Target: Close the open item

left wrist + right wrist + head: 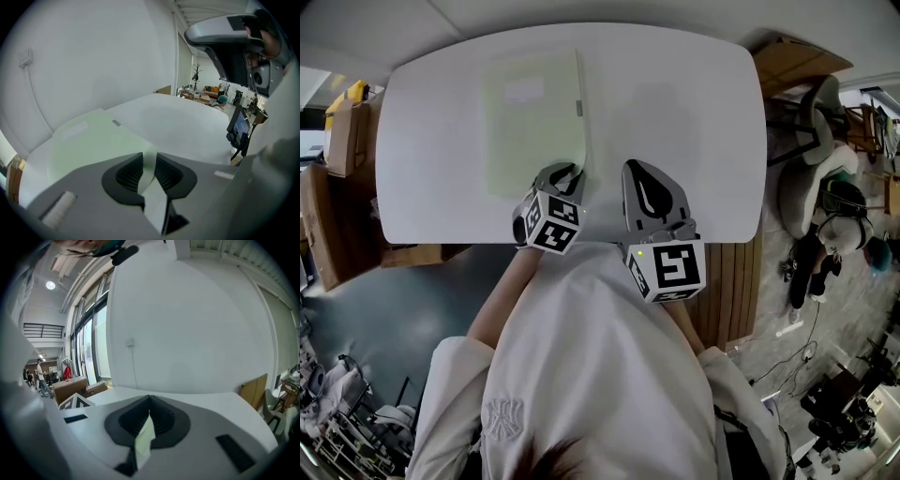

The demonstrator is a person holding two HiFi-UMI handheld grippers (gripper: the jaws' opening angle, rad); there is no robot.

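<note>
While the pale green folder (530,112) lies flat on the white surface (694,94), its near right corner sits inside the left gripper (565,176). Those jaws are only partly apart, with the pads clamped on that green edge. The right gripper (642,173) is just beside it, off the folder, over the surface's near edge. Its jaws are closed tip to tip, with a pale strip (144,439) behind the tips.
</note>
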